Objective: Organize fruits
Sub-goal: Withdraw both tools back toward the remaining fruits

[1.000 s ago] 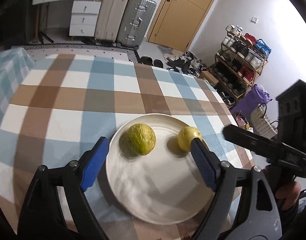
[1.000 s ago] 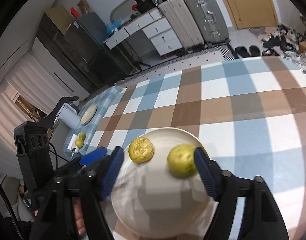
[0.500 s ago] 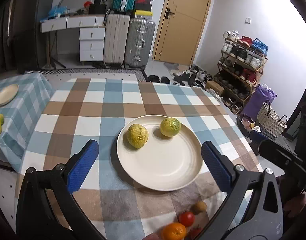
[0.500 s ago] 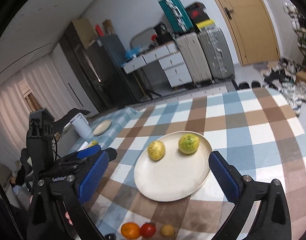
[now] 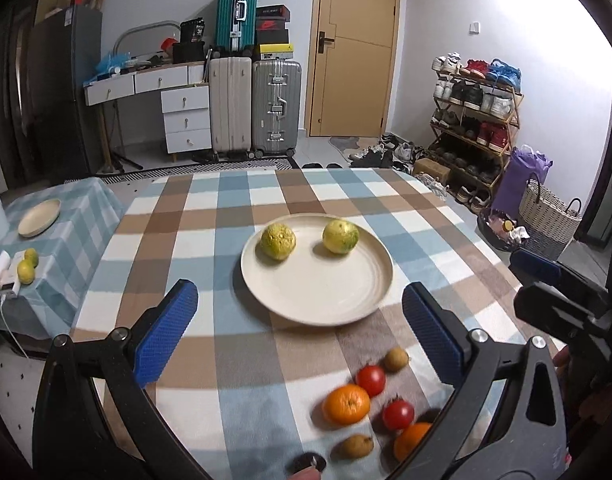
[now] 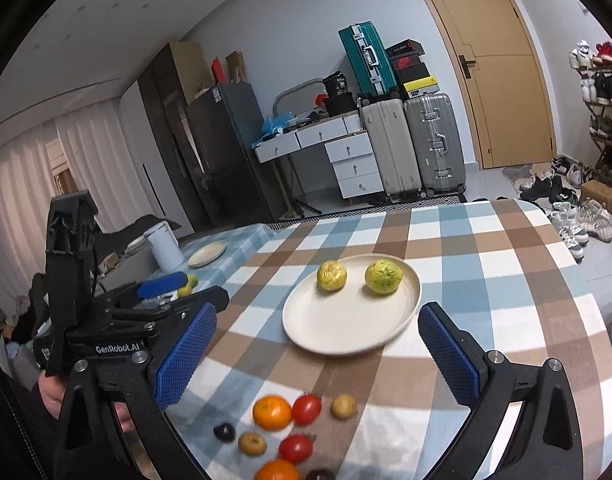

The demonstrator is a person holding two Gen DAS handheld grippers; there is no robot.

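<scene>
Both grippers have drawn back from the plate point(image 5: 318, 300) since the earlier frames, and their jaws have just been opening, with nothing between them. Left gripper point(image 5: 298, 328) and right gripper point(image 6: 318, 352) now hang over the near part of the tabletop point(image 5: 186, 216), jaws spread wide and empty.

Two yellow-green fruits point(image 5: 278, 241) point(image 5: 341, 237) sit apart on the plate's far half, one left, one right. This reads as a finished placement: each gripper seems to have set down one fruit and let go, leaving the near half of the plate free for more.

Unsorted fruit lies loose on the cloth near the plate's near edge: an orange point(image 6: 272, 412), a tomato point(image 6: 307, 409), a small brown fruit point(image 6: 343, 406), a second tomato point(image 6: 295, 448), another brown fruit point(image 6: 252, 443) and a dark one point(image 6: 224, 432). Their position just below the jaws suggests the next pick is made from this cluster.

A second orange point(image 6: 277, 471) and a dark fruit beside it are cut off by the lower frame edge in the right view. Motion blur softens the near fruits in the left view, so their kinds are uncertain. On a side table at far left stand a smaller plate point(image 5: 39, 223) and two limes point(image 5: 28, 266); whether they belong to the task cannot be told.
</scene>
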